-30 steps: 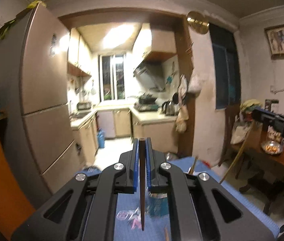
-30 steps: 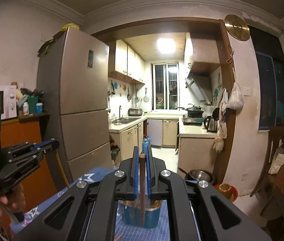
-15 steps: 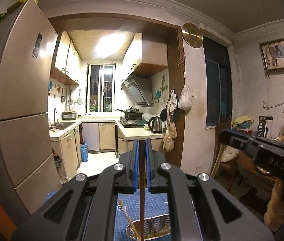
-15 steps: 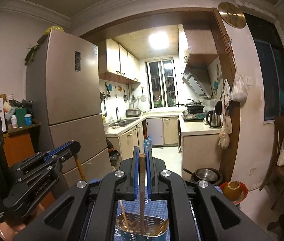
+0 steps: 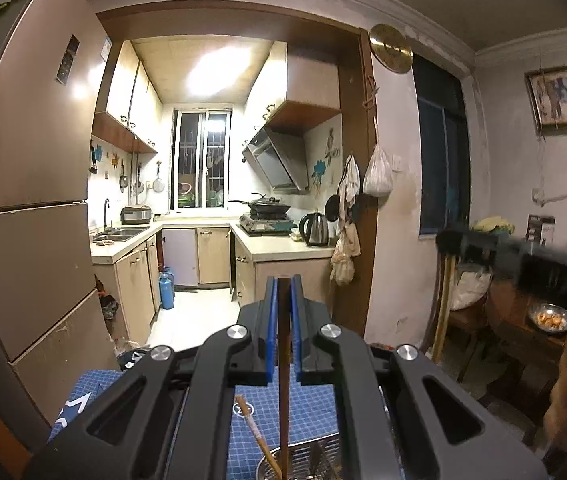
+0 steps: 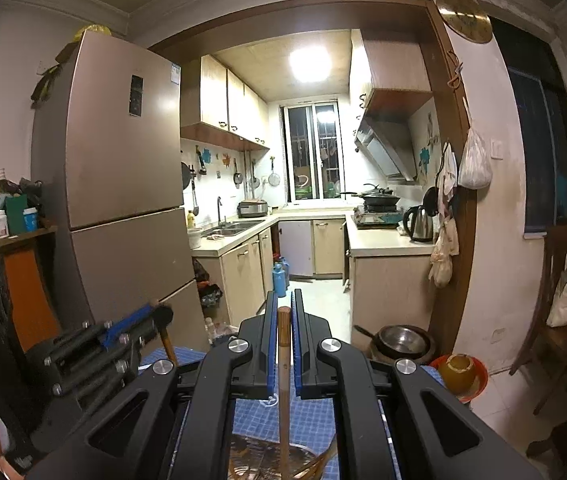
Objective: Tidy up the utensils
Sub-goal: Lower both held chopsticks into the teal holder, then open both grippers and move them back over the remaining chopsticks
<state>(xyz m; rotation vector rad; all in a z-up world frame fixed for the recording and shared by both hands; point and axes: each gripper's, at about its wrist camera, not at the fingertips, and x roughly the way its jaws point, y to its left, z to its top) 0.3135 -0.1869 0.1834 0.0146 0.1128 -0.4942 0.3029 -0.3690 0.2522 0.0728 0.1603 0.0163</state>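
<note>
My left gripper point(image 5: 283, 286) is shut on a dark brown chopstick point(image 5: 283, 380) that hangs straight down. Its lower end reaches into a metal utensil holder point(image 5: 303, 458) at the bottom edge, where another chopstick point(image 5: 253, 428) leans. My right gripper point(image 6: 283, 304) is shut on a lighter wooden chopstick point(image 6: 283, 392), also upright, its lower end over the same metal holder point(image 6: 267, 462). In the right wrist view the left gripper point(image 6: 155, 314) shows at the left. In the left wrist view the right gripper point(image 5: 449, 240) shows at the right with its chopstick point(image 5: 441, 316).
A blue checked cloth point(image 5: 307, 408) covers the table under the holder. Beyond it a fridge point(image 5: 23, 200) stands left and a doorway opens into a kitchen. A wooden table with a bowl point(image 5: 549, 316) is at the right. A metal pot point(image 6: 401, 342) sits on the floor.
Both grippers have moved forward and down with their chopsticks, coming closer together. The metal holder has come under the chopstick tips in both wrist views.
</note>
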